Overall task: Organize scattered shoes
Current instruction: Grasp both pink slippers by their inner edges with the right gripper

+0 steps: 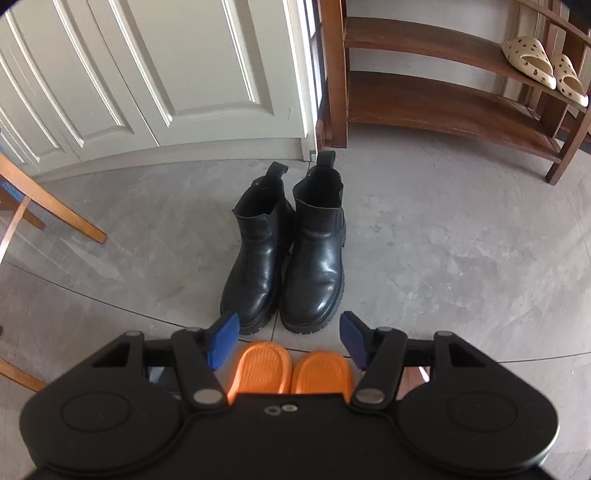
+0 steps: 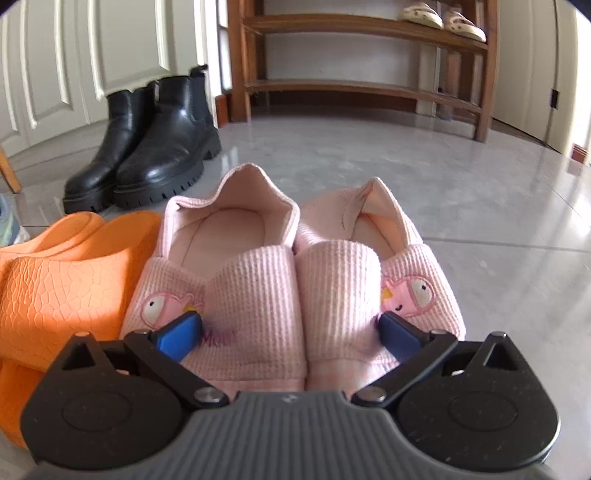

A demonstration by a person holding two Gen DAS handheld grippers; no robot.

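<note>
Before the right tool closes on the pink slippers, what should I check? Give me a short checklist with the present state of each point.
1. Right tool stands open over the pink slippers: ok.
2. Both slippers lie side by side, touching, between its fingers: ok.
3. Pads already press the fabric: cannot tell.
4. Orange slippers sit close at the left finger and may get caught: not ok.
5. Wooden shoe rack has a free shelf below the cream slippers: ok.
6. Left tool is open and holds nothing, near the black boots: ok.
</note>
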